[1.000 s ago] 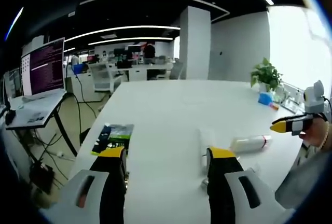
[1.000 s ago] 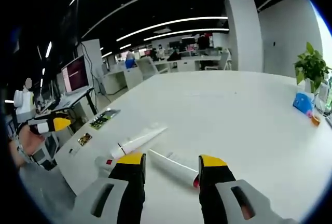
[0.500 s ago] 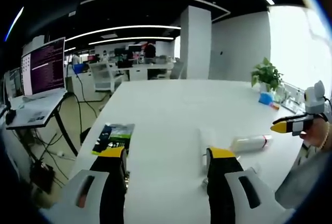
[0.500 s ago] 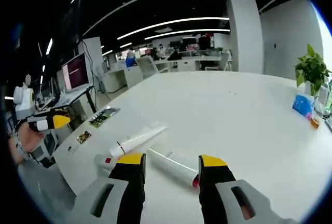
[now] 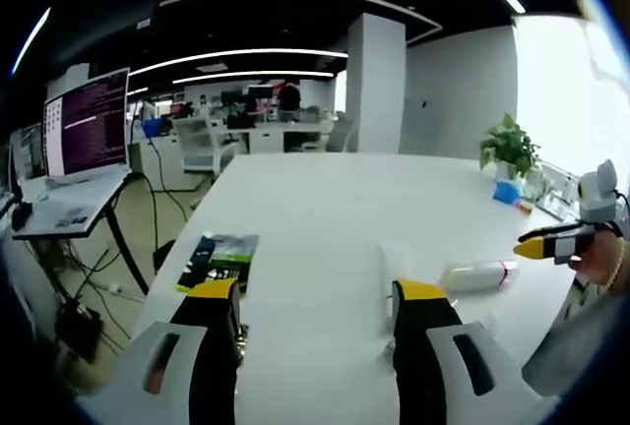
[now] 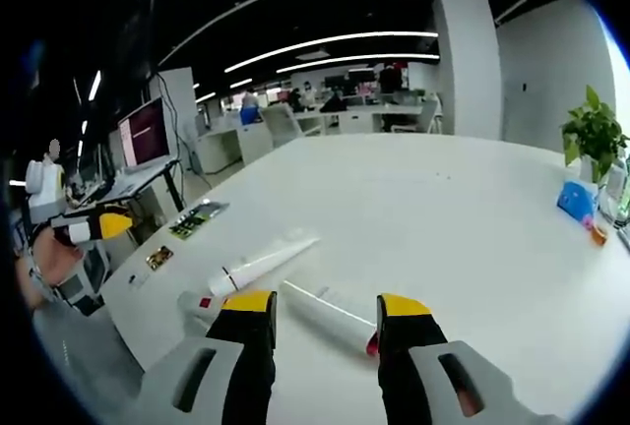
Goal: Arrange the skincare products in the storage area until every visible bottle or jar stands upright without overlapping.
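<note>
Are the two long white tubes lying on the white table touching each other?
Apart. In the right gripper view, the long white tube with the dark band and the white tube with the red cap lie with a strip of bare white table between them.

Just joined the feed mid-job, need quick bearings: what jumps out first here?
In the right gripper view, two white tubes lie flat on the white table: a long tapered tube and a red-capped tube just ahead of the open right tool. A potted plant stands at the far right edge.
</note>
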Tool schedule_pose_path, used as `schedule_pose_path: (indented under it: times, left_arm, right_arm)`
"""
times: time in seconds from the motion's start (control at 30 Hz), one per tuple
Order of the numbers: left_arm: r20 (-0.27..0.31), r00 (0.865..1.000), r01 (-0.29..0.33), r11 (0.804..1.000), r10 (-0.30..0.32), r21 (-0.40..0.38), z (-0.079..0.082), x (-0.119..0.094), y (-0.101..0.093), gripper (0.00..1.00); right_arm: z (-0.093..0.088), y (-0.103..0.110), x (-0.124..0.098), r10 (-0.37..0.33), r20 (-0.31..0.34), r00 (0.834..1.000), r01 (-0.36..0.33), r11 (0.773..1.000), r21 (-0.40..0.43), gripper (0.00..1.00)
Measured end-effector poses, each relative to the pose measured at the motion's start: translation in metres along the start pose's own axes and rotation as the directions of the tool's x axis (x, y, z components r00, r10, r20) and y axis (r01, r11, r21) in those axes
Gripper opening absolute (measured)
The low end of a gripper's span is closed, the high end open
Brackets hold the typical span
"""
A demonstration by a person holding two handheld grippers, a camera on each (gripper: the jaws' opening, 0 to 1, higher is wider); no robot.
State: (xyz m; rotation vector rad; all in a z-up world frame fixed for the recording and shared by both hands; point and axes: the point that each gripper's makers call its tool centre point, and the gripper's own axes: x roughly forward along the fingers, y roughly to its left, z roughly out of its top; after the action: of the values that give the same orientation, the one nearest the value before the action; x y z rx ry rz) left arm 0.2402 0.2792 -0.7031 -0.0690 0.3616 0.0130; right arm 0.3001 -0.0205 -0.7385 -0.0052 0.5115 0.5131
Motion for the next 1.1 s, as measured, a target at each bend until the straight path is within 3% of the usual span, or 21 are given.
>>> schedule_pose_path:
  times: [1.1]
  left_arm:
    - [0.000,1.000,-0.005,1.000,0.005,-0.010,-0.001,0.000,0.002,0.59]
  right_arm:
    - [0.011,-0.017,-0.007,-0.046,0.064,0.997,0.042,0.997,0.065,0.36]
